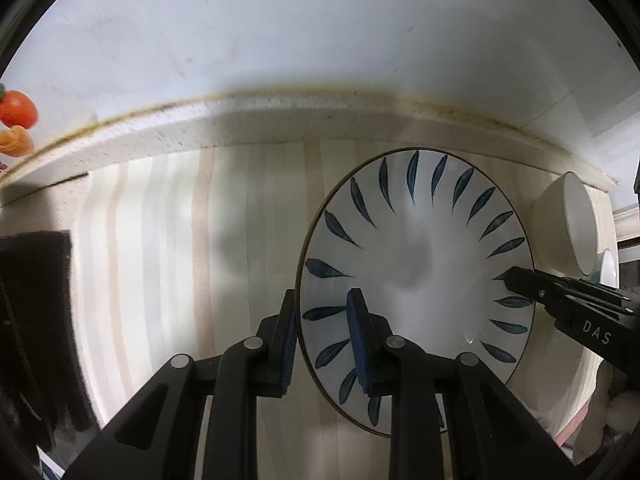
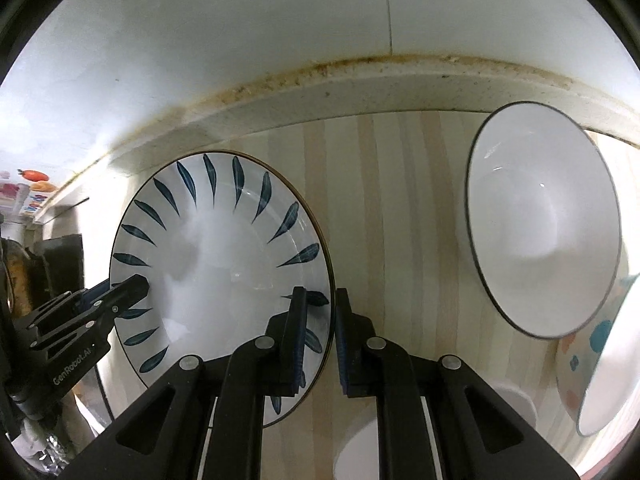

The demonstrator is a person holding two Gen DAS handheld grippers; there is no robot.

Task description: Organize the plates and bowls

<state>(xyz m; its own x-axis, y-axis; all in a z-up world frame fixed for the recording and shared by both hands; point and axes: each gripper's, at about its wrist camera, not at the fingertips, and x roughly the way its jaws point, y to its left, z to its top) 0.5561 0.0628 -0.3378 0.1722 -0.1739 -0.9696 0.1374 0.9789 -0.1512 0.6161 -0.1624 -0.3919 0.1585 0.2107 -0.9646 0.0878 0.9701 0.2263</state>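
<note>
Leaf-pattern plate [image 1: 416, 280] sitting on striped wooden counter [image 1: 240, 240], near back ledge. Left gripper [image 1: 326, 344] straddling left rim, part open, not yet pinching. Right gripper [image 2: 320, 344] likewise astride right rim, narrow gap. Best closing both evenly before lifting level, clear of white bowl [image 2: 544, 224] at right.

We are seeing the plate [image 1: 416, 276] lying on the surface [image 1: 208, 240], in front of the raised ledge [image 1: 200, 128] that is running along the wall [image 1: 320, 32]. The left hand-held gripper [image 1: 325, 340] is straddling the plate's left rim, one finger outside and one over the plate; the right hand-held gripper [image 2: 320, 336] is straddling its right rim. A bowl [image 2: 544, 224] is sitting right of the plate, well apart, leaning over a second bowl [image 2: 600, 364] nearer to us.
</note>
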